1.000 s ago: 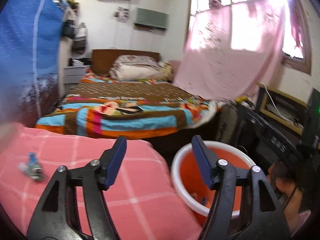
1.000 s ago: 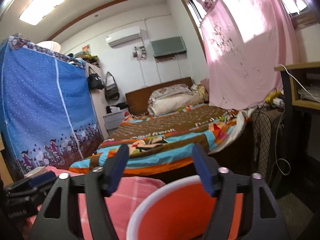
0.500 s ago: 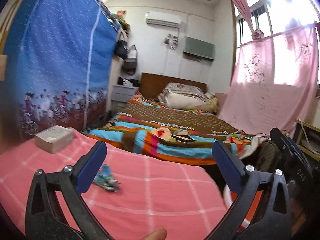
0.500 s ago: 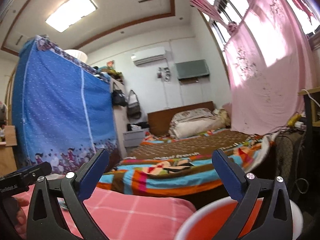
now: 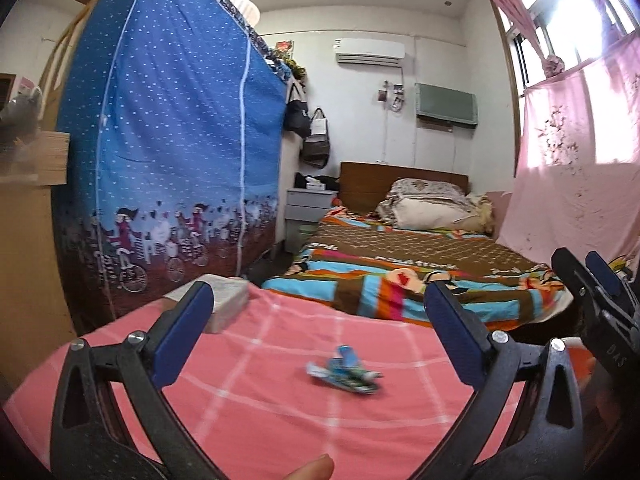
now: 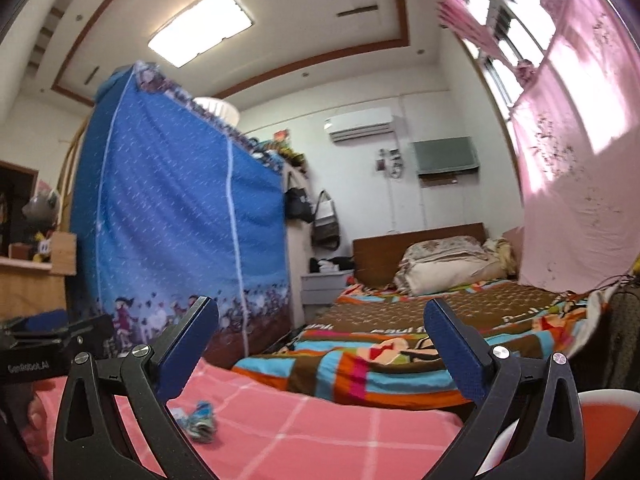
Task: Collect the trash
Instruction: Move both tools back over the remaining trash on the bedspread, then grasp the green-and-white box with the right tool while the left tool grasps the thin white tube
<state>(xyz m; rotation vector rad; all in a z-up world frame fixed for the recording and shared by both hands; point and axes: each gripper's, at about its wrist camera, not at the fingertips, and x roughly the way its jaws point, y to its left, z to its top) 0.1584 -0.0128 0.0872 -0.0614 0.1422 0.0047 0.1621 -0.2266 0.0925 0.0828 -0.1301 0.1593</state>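
A crumpled blue-green wrapper (image 5: 344, 372) lies on the pink checked cloth (image 5: 260, 420). My left gripper (image 5: 320, 332) is open and empty, hovering over the cloth, and the wrapper lies ahead between its blue pads, untouched. My right gripper (image 6: 320, 344) is also open and empty. It sees the wrapper (image 6: 198, 420) low on the left, just right of its left finger. The orange bucket (image 6: 600, 420) with a white rim sits off the cloth's right edge. Each gripper shows at the edge of the other's view: right gripper (image 5: 580, 264), left gripper (image 6: 60, 322).
A white box (image 5: 224, 304) rests at the cloth's far left corner. Behind stand a blue fabric wardrobe (image 5: 172, 152) and a bed with a striped blanket (image 5: 400, 280). A pink curtain (image 5: 580, 200) hangs on the right. A fingertip (image 5: 312, 468) shows at the bottom edge.
Both grippers swung left, away from the bucket and over the pink cloth. Their jaws opened wider. The wrapper moved from the far left to the middle of the left wrist view.
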